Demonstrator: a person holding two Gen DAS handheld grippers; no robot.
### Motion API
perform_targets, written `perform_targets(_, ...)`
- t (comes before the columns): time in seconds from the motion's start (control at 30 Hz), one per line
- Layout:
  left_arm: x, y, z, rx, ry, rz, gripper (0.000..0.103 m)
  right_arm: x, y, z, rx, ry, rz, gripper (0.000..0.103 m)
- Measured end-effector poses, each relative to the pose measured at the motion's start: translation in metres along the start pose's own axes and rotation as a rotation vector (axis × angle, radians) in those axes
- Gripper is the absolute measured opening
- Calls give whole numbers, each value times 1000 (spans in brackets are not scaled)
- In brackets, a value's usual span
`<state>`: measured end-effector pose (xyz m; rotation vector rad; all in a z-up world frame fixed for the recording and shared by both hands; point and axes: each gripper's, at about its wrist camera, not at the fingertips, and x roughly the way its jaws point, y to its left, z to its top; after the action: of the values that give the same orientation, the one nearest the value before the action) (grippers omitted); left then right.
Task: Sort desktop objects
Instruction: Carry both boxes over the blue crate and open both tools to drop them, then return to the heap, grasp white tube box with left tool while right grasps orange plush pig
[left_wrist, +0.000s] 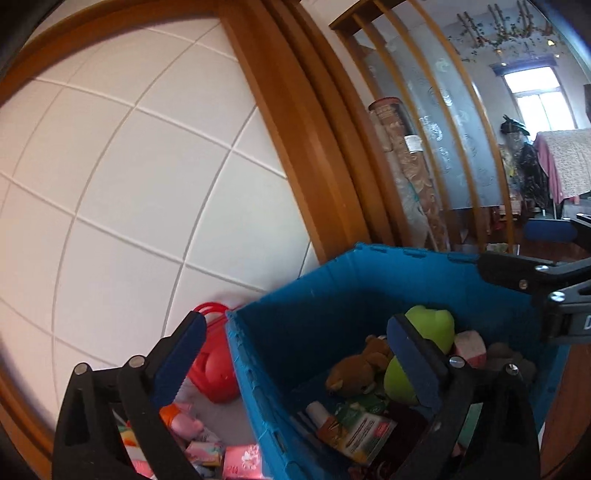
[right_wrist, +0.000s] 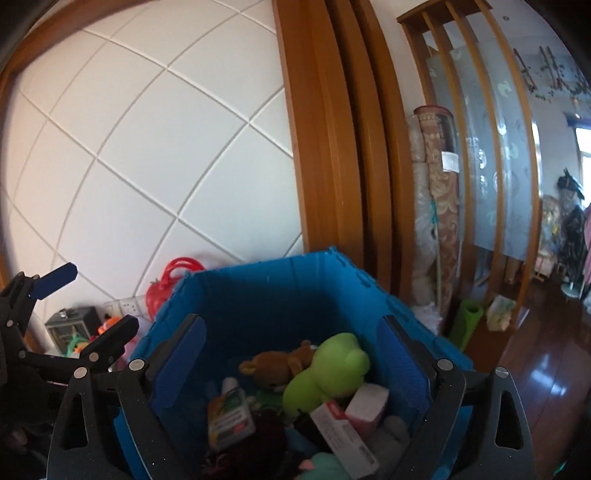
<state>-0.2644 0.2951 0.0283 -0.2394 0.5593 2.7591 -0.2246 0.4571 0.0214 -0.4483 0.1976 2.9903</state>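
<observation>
A blue crate (left_wrist: 332, 295) (right_wrist: 266, 295) holds a green frog plush (left_wrist: 432, 325) (right_wrist: 332, 373), a brown bear plush (left_wrist: 358, 369) (right_wrist: 277, 367), a labelled bottle (right_wrist: 229, 417), a red-and-white box (right_wrist: 340, 432) and a pink packet (right_wrist: 369, 406). My left gripper (left_wrist: 295, 354) (right_wrist: 103, 297) stands open astride the crate's left wall, with nothing held. One of its fingers is outside the crate and the other is over the toys. My right gripper (right_wrist: 291, 354) (left_wrist: 506, 248) hangs open above the crate's contents, gripping nothing.
A red bag (left_wrist: 214, 369) (right_wrist: 173, 280) leans on the white tiled wall (left_wrist: 147, 166) left of the crate. Pink tissue packs (left_wrist: 240, 461) lie on the desk below it. Rolled carpets (right_wrist: 439, 206) stand by the wooden door frame (right_wrist: 325, 147). A dark box (right_wrist: 70, 332) sits far left.
</observation>
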Motion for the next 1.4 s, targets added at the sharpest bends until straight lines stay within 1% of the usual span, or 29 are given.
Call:
perform_targets(0.1,-7,7,-15,-14,18,27,100,-1,3,-12,-3,17,27,100)
perform_targets(0.17,-12,9,-23,-29,30,37,100,-5,10,-20,-12,32,28,100)
perform_targets(0.23,-18,12,-32,-42,39,54,100,-11,16,-28,-30,30,31,102)
perform_targets(0.3,-22,17,-39,-54,47,67,100,-16,24,-32,-47,30,37,102)
perform_targets(0.53,-38,43,-56,-110,71,106,100,-23,51,-39,-68,42,72,102)
perform_targets(0.67,-50,70,-74,-144,82,131,100,-23,78,-38,-86,44,88,102)
perform_targets(0.77,-60,98,-98,-180,104,143,100,-23,107,-39,-104,40,112,103)
perform_targets(0.87,-71,133,-129,-202,135,173,100,-20,146,-43,-129,51,150,103)
perform_targets(0.9,-74,144,-138,-206,144,185,100,-17,165,-46,-140,59,165,103)
perform_targets(1.07,-95,213,-192,-187,198,261,100,-5,241,-58,-156,99,237,103)
perform_targets(1.27,-110,292,-259,-175,276,318,100,25,331,-82,-171,148,316,103)
perform_targets(1.4,-106,327,-290,-192,330,331,100,54,370,-94,-208,195,362,103)
